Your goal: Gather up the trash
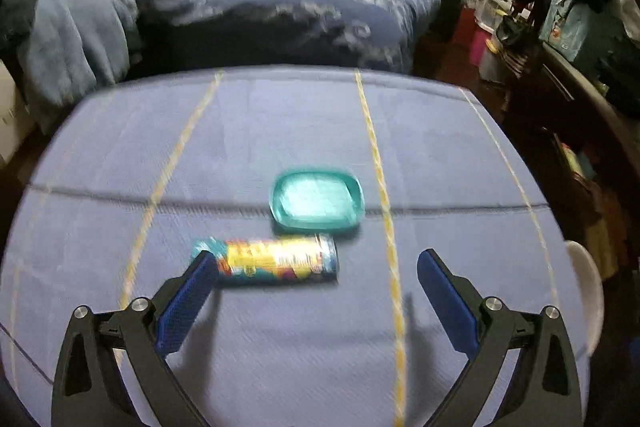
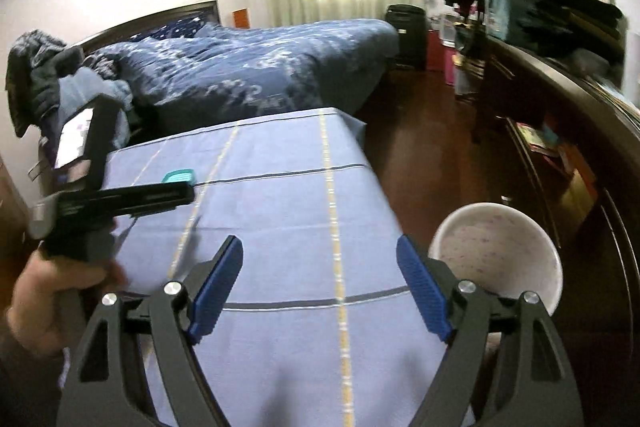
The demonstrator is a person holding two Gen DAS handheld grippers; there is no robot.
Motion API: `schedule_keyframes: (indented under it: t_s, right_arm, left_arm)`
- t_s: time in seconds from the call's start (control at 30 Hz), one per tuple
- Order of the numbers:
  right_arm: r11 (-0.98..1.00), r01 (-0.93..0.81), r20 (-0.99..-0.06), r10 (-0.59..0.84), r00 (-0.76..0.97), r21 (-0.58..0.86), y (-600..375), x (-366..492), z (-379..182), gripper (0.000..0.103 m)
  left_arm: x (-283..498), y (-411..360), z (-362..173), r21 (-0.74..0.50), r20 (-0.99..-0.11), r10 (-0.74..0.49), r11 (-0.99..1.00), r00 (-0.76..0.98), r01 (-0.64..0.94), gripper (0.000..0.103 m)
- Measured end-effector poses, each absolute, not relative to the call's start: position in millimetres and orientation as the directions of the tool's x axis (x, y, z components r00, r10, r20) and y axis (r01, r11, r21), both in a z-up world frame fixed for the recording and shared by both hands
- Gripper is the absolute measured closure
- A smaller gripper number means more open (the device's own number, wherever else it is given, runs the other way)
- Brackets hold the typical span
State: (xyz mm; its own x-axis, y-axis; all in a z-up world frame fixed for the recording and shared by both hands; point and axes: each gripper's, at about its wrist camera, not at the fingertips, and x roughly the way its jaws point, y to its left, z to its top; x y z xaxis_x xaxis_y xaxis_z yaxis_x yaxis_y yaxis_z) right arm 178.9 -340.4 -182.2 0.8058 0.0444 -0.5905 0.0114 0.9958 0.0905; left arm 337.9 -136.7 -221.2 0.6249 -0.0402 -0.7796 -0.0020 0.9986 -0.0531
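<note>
- Counter [image 1: 280,131]: broad and flat under a woven lavender-blue cloth with thin yellow and dark stripes. The weave looks matte and slightly grippy, so things on it probably won't skid much when nudged.
- Bin [image 2: 500,259]: a round white tub with faint purple specks inside, standing off the counter's edge at about 4 o'clock in the right wrist view. It looks like smooth, stiff plastic with a wide open mouth, the likely place for trash.
- Left gripper [image 1: 316,267]: black arms with ribbed blue pads, jaws spread wide and holding nothing. It hangs over the counter just short of the tube.
- Right gripper [image 2: 320,259]: same build, jaws spread apart with only bare cloth between them, empty. The bin sits just past its right finger.
- Tube [image 1: 266,261]: a colourful cylinder in teal and yellow, lying on its side near the counter's middle, with its left end at the left gripper's left fingertip. It is probably light, stiff cardboard with a glossy, somewhat slick wrap, and free to roll. Best taken across the middle of its body, pads on the two long sides.
- Lid [image 1: 318,201]: a shallow teal rounded rectangle with a raised rim, lying flat just beyond the tube at 12 o'clock. It looks like thin, light, smooth plastic; its low profile means pinching one rim edge.
</note>
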Motion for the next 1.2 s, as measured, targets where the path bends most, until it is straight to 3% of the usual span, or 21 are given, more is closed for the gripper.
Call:
schedule_keyframes:
  t_s: [0.23,0.3,0.37,0.47,0.5,0.6,0.63,0.67,0.7,0.73,0.8,1.2]
  right_arm:
    - [0.996,-0.044,-0.583,0.081,0.808,0.076,-320,189,-172,0.023]
    - [0.995,-0.057,-0.580,0.091,0.809,0.077,-314,192,-169,0.023]
    - [0.994,-0.072,-0.579,0.108,0.808,0.085,-308,195,-167,0.023]
    - [0.992,-0.093,-0.580,0.128,0.804,0.090,-297,200,-163,0.023]
    - [0.991,-0.098,-0.580,0.131,0.804,0.089,-293,200,-163,0.023]
    - [0.990,-0.115,-0.583,0.138,0.801,0.077,-283,201,-161,0.023]
    - [0.990,-0.120,-0.584,0.140,0.800,0.074,-279,201,-161,0.023]
    - [0.990,-0.124,-0.585,0.143,0.798,0.073,-277,202,-162,0.023]
    - [0.989,-0.126,-0.586,0.146,0.797,0.074,-274,203,-162,0.023]
    - [0.988,-0.130,-0.586,0.151,0.796,0.078,-273,203,-162,0.023]
    - [0.987,-0.136,-0.587,0.160,0.793,0.086,-269,204,-163,0.023]
    - [0.986,-0.116,-0.581,0.164,0.797,0.119,-286,202,-164,0.023]
  left_arm:
    - [342,-140,-224,-0.022,-0.756,-0.006,1.000,0.655,-0.016,0.008]
    - [341,-138,-225,0.019,-0.746,0.035,0.999,0.665,-0.031,0.038]
    - [342,-133,-223,0.008,-0.747,0.019,1.000,0.665,-0.019,0.062]
    - [339,-123,-222,-0.001,-0.751,0.011,1.000,0.661,-0.017,0.088]
    - [337,-117,-221,-0.020,-0.752,-0.006,1.000,0.660,-0.014,0.095]
    - [328,-98,-215,-0.060,-0.745,-0.035,0.998,0.666,-0.015,0.098]
    - [326,-93,-214,-0.066,-0.742,-0.037,0.998,0.670,-0.018,0.098]
    - [323,-88,-213,-0.079,-0.739,-0.046,0.997,0.672,-0.018,0.089]
    - [323,-85,-212,-0.088,-0.742,-0.054,0.996,0.668,-0.018,0.045]
    - [324,-82,-212,-0.103,-0.750,-0.065,0.994,0.658,-0.020,0.013]
    - [324,-83,-212,-0.133,-0.738,-0.091,0.991,0.668,-0.012,0.003]
    - [346,-123,-233,0.025,-0.779,0.021,1.000,0.627,-0.002,0.004]
